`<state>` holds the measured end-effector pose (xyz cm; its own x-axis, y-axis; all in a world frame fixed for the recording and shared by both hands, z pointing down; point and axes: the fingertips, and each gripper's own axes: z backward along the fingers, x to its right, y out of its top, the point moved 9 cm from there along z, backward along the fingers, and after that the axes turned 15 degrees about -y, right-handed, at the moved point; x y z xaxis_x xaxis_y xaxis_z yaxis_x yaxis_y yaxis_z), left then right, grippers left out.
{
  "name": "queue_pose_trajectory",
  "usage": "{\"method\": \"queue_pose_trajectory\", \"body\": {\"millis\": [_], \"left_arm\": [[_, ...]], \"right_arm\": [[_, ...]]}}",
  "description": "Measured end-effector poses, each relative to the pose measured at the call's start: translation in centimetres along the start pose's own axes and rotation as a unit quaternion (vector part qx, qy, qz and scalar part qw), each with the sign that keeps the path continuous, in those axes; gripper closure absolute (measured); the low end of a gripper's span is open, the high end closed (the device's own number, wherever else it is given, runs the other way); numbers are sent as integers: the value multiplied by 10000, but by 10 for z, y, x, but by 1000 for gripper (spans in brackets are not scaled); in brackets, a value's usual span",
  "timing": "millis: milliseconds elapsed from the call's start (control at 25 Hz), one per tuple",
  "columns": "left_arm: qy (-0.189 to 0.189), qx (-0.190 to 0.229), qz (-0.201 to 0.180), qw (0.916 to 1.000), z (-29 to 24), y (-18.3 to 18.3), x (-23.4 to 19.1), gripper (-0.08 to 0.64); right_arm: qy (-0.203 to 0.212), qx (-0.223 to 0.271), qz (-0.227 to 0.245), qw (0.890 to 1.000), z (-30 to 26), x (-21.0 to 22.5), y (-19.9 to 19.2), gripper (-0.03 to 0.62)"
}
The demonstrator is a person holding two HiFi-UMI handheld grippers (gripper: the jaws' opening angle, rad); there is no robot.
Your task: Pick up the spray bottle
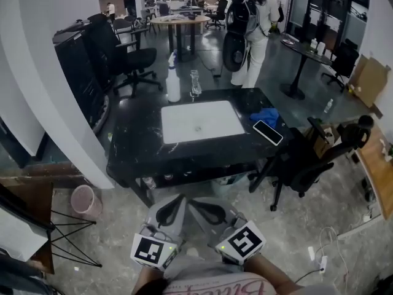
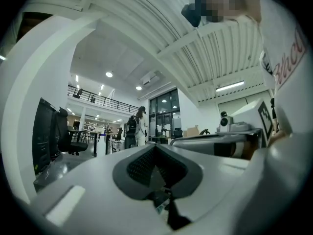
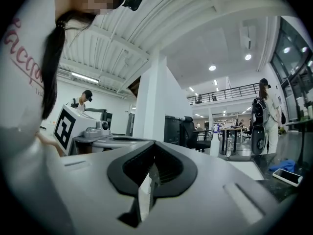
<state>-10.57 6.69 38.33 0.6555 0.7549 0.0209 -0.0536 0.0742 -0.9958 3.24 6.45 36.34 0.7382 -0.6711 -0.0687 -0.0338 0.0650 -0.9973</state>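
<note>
The spray bottle [image 1: 174, 78], white with a pale blue top, stands upright at the far left edge of the black table [image 1: 129, 149], just behind a white mat [image 1: 201, 120]. In the right gripper view the spray bottle [image 3: 214, 144] shows small and far off. Both grippers are low in the head view, close to my body and well short of the table's near edge. My left gripper [image 1: 180, 198] is shut with nothing in it, and its pads meet in the left gripper view [image 2: 155, 149]. My right gripper [image 1: 193, 202] is also shut and empty [image 3: 154, 146].
A clear glass vessel [image 1: 195, 84] stands right of the bottle. A blue cloth [image 1: 265, 115] and a phone [image 1: 268, 133] lie at the table's right end. A black chair [image 1: 307, 158] sits right of the table, a white pillar [image 1: 52, 78] and pink bin [image 1: 86, 201] left. A person with a backpack [image 1: 249, 29] stands beyond.
</note>
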Motion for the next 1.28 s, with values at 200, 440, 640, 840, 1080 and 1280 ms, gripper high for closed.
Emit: {"method": "queue_pose_trajectory", "body": {"millis": [200, 440, 640, 840, 1080, 1280], "left_arm": [[-51, 95, -42, 9999, -12, 7, -43, 560], [-61, 137, 2, 9999, -32, 4, -79, 560], [-20, 199, 23, 9998, -56, -3, -109, 560], [140, 216, -68, 9996, -88, -2, -148, 560], [320, 131, -203, 9992, -138, 6, -207, 560], [467, -35, -240, 9986, -177, 9, -250, 560]], "right_arm": [[-266, 101, -38, 9996, -35, 15, 6, 590], [-484, 41, -83, 9988, -68, 43, 3, 591], [-414, 8, -61, 9991, -99, 68, -3, 590], [-323, 57, -78, 9994, -137, 103, -5, 589], [-190, 26, -97, 9998, -190, 154, -3, 590], [78, 103, -43, 9999, -234, 191, 6, 589]]}}
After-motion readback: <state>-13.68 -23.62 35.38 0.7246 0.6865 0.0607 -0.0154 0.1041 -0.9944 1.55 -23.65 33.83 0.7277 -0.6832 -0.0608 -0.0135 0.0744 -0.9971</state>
